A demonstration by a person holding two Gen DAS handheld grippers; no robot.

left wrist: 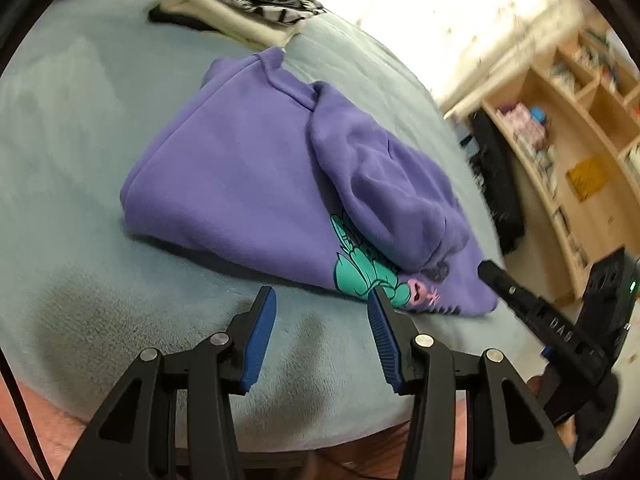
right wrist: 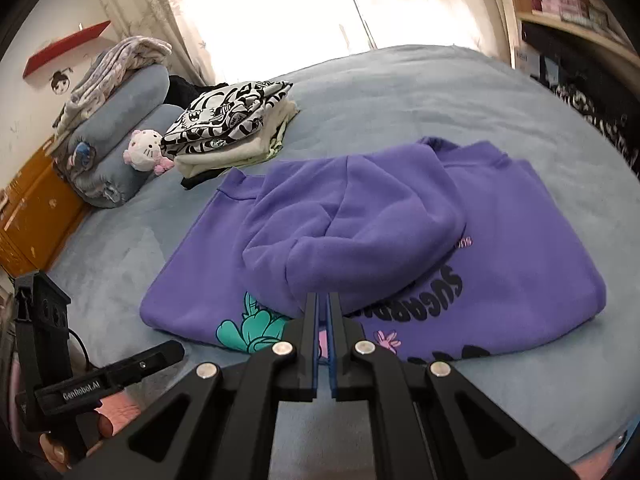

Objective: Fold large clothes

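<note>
One purple hoodie [right wrist: 500,248] lies on the grey-blue plush bedspread [right wrist: 420,92], partly folded into a rough rectangle, with its hood and a sleeve bunched in a soft mound on top. The fabric is thick fleece with ribbed cuffs; the printed front shows a teal flower, small pink flowers and black block lettering. Two grippers work here. The left gripper [left wrist: 322,300] hangs released just short of the hoodie's near edge, its ribbed blue pads [left wrist: 260,340] apart with nothing between them. The right gripper [right wrist: 323,300] is clenched, empty, pads together, above the near hem. One stack of folded clothes [right wrist: 232,128], topped by a black-and-white patterned piece, sits beyond the hoodie, beside one white-and-pink plush cat [right wrist: 146,154] and two rolled grey-blue blankets [right wrist: 120,120].
</note>
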